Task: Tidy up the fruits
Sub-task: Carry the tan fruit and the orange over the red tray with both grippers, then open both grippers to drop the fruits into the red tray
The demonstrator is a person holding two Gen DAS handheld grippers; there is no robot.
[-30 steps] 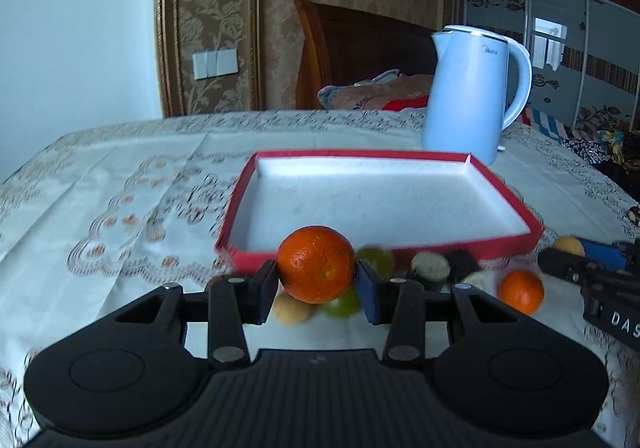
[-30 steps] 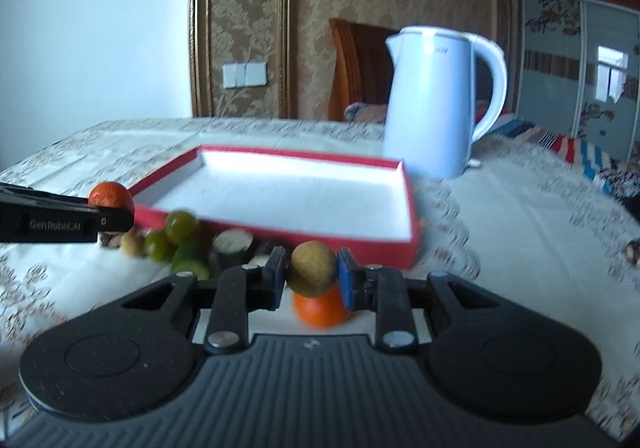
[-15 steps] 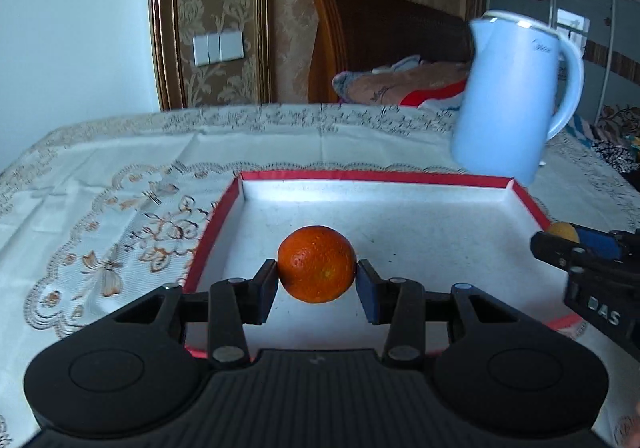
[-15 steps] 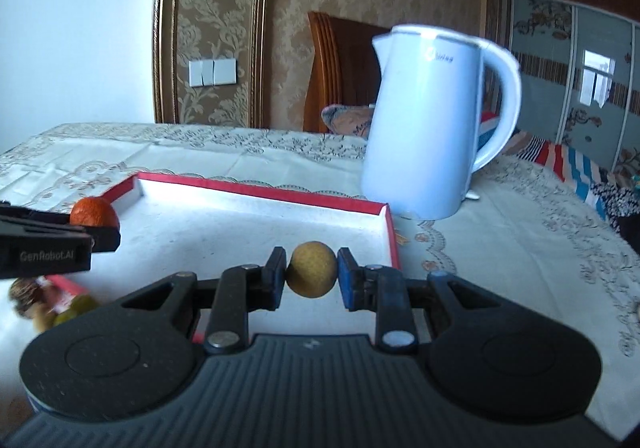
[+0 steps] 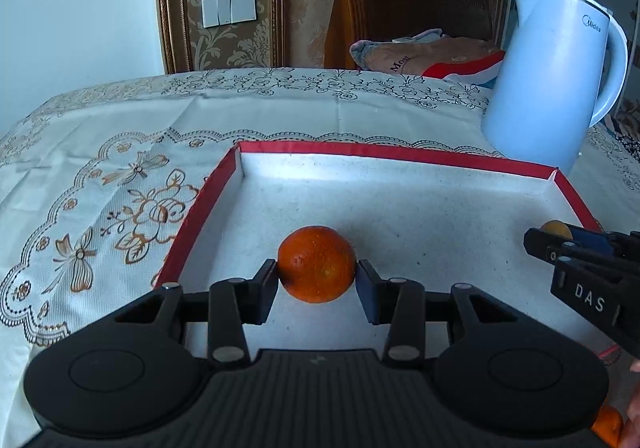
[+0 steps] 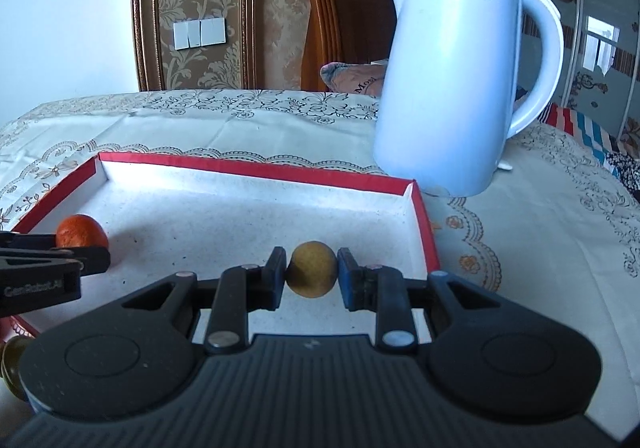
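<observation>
The left hand-held gripper [image 5: 317,280] clasps an orange [image 5: 317,264] above the white floor of the red-rimmed tray [image 5: 400,153] on the table [image 5: 120,136]. The right hand-held gripper [image 6: 312,275] pinches a small yellow-brown fruit [image 6: 312,268] over the tray's right side, near the kettle [image 6: 452,80].

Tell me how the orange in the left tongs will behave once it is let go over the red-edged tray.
The orange is round, so it will probably roll on the flat tray floor. The low red rim should stop a slow roll. Its dimpled peel likely grips well; the left tongs hold it by its sides alone.
</observation>
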